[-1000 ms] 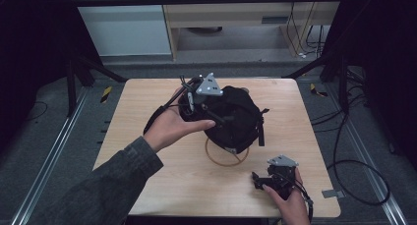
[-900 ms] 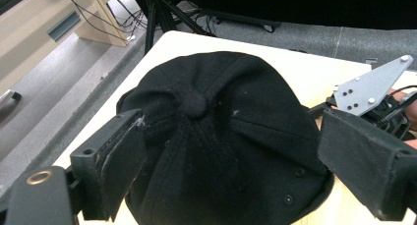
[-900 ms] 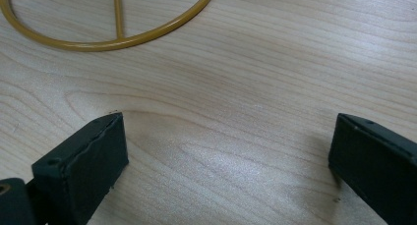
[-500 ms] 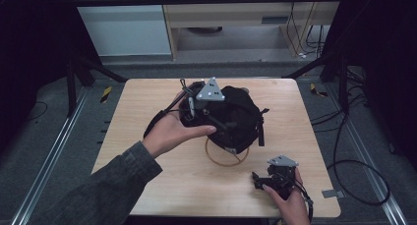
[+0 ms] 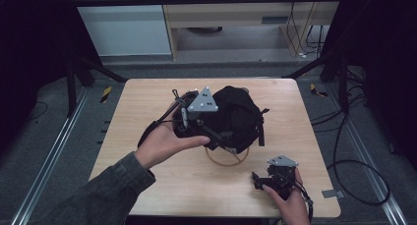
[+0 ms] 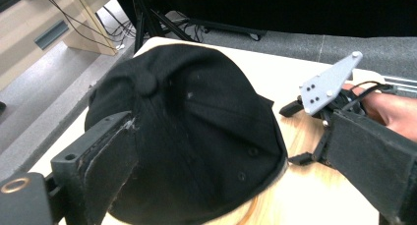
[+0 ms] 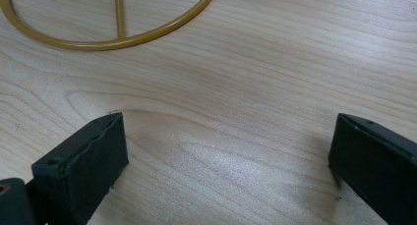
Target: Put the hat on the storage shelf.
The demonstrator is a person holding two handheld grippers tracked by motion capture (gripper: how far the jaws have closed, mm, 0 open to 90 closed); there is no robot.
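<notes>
Now the cap sits on the stand, mid-table.
Your left gripper has just been opening; its jaws stand wide astride the cap, no longer pressing it. Your right gripper rests wide and empty near the stand. Placement looks done; only withdrawal seems left.

Matt black cloth cap; smooth wood table.

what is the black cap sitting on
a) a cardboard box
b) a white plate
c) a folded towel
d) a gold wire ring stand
d: in the high view a gold wire ring pokes out from under the black cap on the wooden table, and the right gripper view shows the same ring with a spoke across it.
</notes>
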